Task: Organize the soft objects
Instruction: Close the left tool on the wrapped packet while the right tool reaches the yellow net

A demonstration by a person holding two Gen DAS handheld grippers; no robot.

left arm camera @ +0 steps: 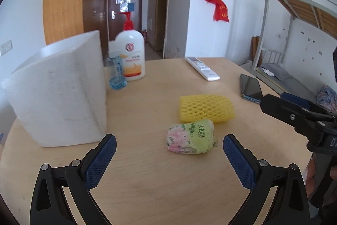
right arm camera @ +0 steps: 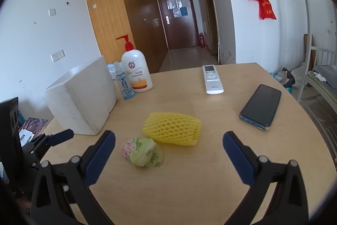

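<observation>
Lying near the middle of the pale wooden round table, the yellow foam net sleeve touches the small green-and-pink tissue pack — both are free, nothing grips them. The left gripper hovers with its blue pads wide apart, the tissue pack just in front of it. The right gripper has its fingers spread too. The white foam box stands to the left, well apart from the black phone.
</observation>
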